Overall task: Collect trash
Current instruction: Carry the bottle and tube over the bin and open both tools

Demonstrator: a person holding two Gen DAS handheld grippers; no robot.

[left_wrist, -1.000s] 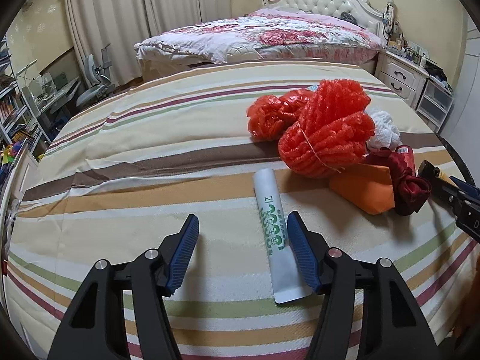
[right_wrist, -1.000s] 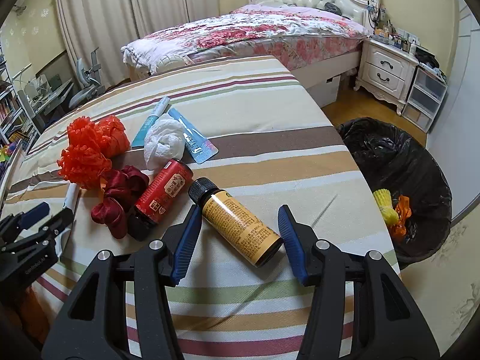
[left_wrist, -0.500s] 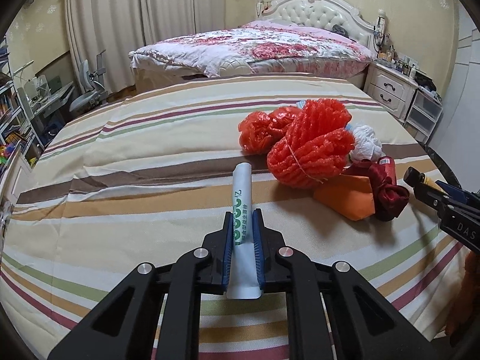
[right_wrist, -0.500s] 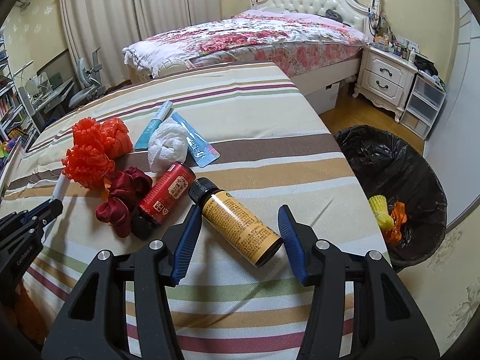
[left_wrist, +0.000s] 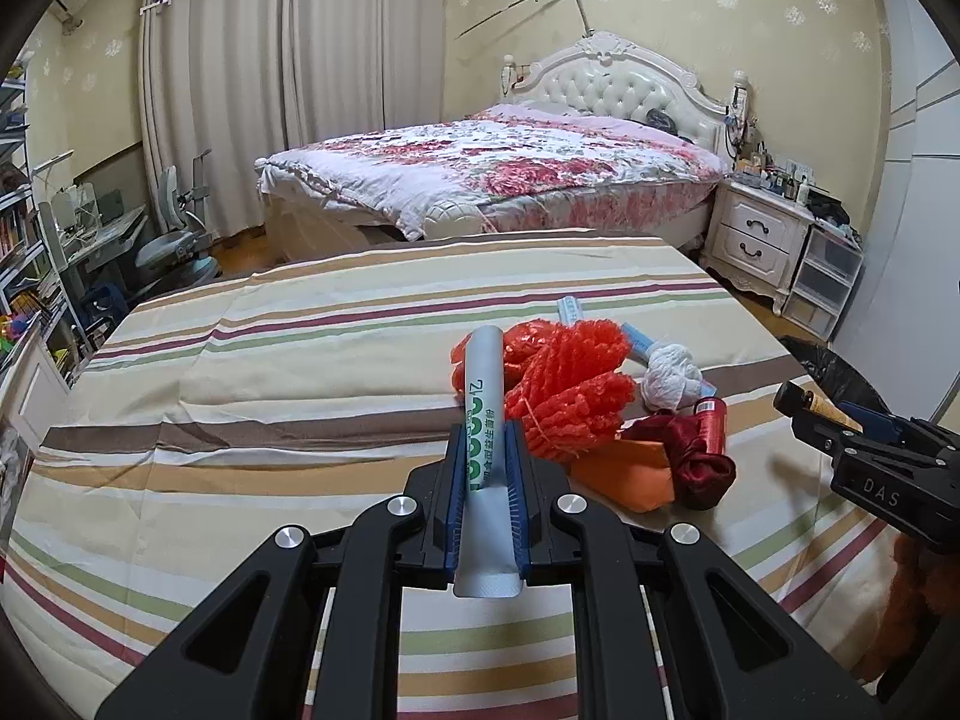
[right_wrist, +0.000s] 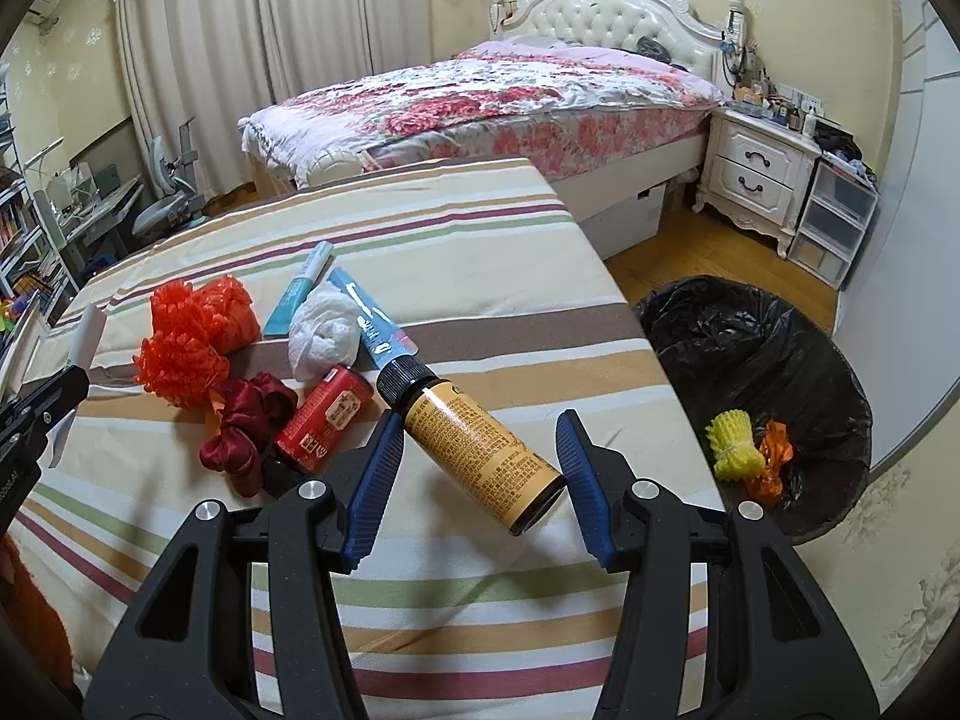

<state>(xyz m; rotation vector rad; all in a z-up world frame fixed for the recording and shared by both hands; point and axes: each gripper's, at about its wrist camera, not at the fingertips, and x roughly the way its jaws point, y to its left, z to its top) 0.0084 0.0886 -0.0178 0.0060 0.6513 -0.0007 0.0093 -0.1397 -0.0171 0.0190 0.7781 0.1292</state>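
Left gripper [left_wrist: 486,474] fingers clamp the white tube [left_wrist: 483,420] lengthwise, its far end tilted up and away.

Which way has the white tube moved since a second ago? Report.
Yes. The white tube, clamped in the left gripper, has lifted off the striped sheet; its tip now overlaps the red mesh bundle.
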